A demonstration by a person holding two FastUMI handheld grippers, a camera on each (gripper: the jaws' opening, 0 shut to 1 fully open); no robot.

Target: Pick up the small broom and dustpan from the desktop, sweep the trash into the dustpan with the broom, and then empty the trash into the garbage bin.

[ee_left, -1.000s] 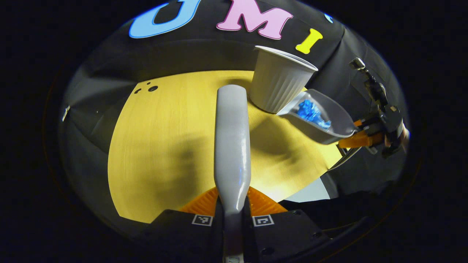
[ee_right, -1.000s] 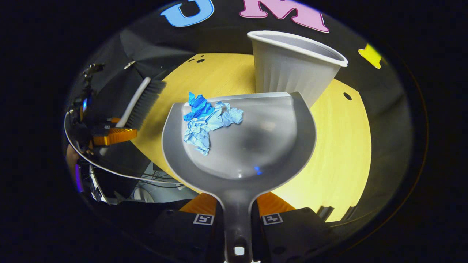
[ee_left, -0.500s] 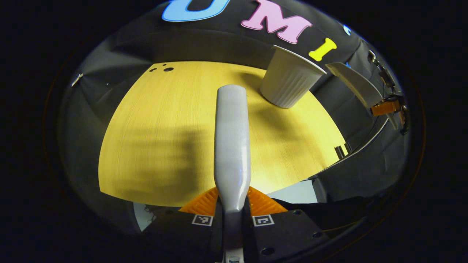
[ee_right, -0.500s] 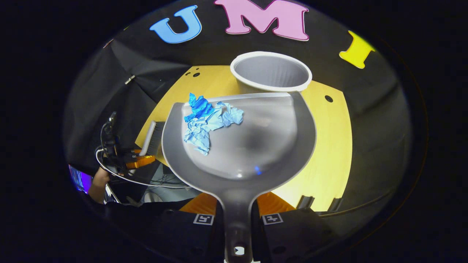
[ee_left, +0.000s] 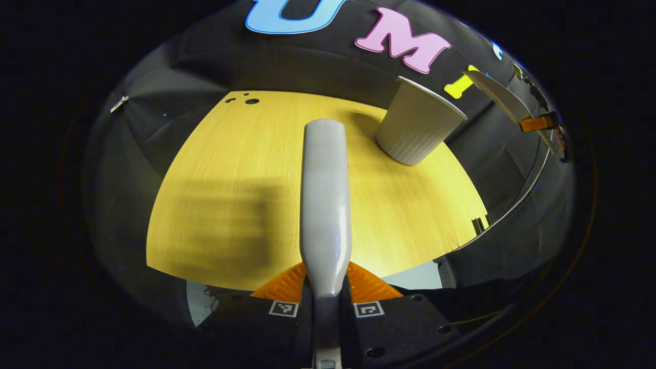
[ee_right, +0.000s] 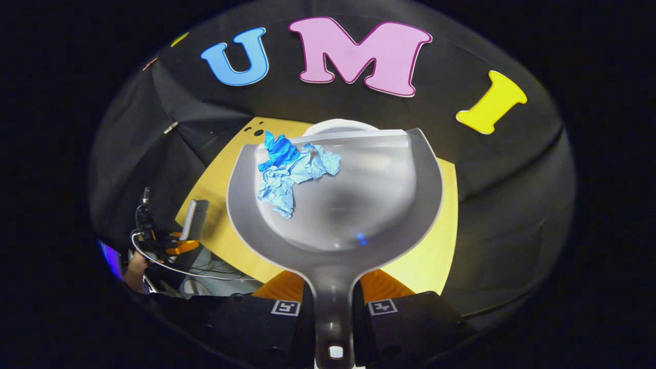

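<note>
Overhead, the right gripper (ee_right: 333, 302) pinches the dustpan (ee_right: 359, 205) by its handle — blue trash (ee_right: 289, 171) lies near its front lip, just over the bin (ee_left: 417, 128). Left gripper (ee_left: 325, 289) clamps the broom (ee_left: 325, 195) above the desk (ee_left: 230, 169), well apart.

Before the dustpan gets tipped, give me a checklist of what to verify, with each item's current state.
1. Right gripper shut on the dustpan handle: ok.
2. Blue crumpled paper inside the pan, near its front lip: ok.
3. Pan's front lip over the garbage bin opening: cannot tell; in the right gripper view the pan hides all but the bin's far rim.
4. Bin upright on the desktop: ok.
5. Left gripper shut on the broom, held away from the bin: ok.
</note>
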